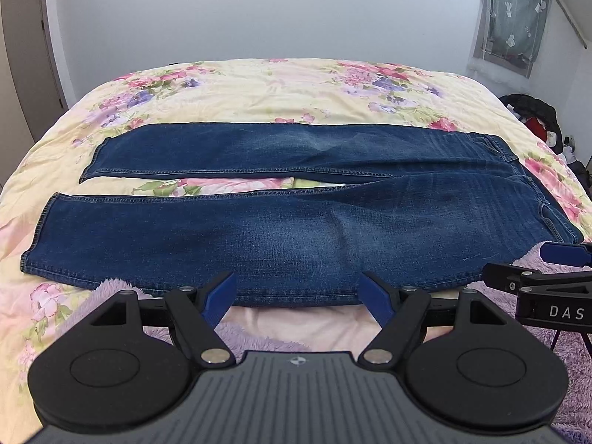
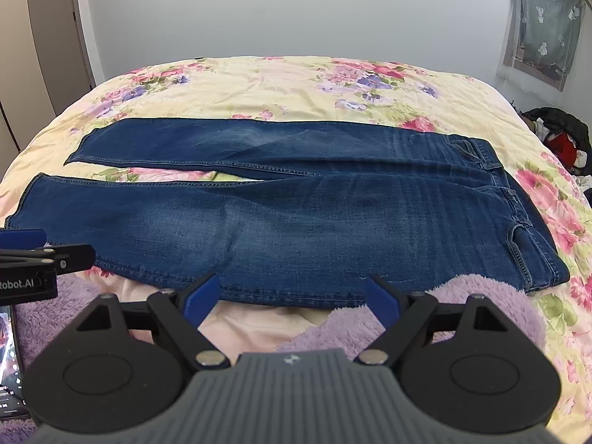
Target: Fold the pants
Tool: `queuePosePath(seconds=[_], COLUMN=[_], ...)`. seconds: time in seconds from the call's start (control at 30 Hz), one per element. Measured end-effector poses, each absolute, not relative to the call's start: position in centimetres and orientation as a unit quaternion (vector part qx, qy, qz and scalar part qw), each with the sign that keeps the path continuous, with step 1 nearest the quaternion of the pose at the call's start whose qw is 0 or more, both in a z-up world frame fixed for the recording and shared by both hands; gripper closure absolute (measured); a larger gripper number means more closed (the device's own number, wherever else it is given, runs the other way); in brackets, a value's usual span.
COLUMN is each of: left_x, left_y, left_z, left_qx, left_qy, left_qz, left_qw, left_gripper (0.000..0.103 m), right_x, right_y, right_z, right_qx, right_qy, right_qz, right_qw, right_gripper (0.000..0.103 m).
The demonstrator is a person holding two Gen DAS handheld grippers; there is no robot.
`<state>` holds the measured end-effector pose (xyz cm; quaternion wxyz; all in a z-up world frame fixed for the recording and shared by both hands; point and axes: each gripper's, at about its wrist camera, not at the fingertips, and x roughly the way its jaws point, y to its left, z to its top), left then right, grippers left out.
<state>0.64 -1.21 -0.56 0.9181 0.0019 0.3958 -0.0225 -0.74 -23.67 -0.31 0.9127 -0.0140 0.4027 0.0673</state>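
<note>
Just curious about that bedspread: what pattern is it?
Pale yellow bedspread with pink and purple flowers, clearest in the right wrist view.

Jeans lie flat beyond the wide-spread left gripper.

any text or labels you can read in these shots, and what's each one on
"DAS": white letters on the black body of the right gripper, cut off by the picture's edge in the left wrist view.
"Robot.AI": white letters on the black body of the left gripper, start cut off in the right wrist view.
Phone screen at the lower left edge: small text, too blurred to read.
Jeans: no readable label.
</note>
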Motion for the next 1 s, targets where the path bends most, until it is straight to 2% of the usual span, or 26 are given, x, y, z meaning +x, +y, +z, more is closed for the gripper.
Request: queuePosePath(seconds=[1.0], left_x=[0.63], left_y=[-1.19], left_z=[-0.72], left_qx=[-0.002], left_qy=[0.398], left_qz=[-0.023], left_qw=[0.917], left_gripper=[0.015], right_x=[-0.78], right_y=[-23.12], right_z=[-0.29], right_qx=[-0.015], right_qy=[0.403], right_qz=[0.067], right_qw=[0.913], right_gripper=[0.021])
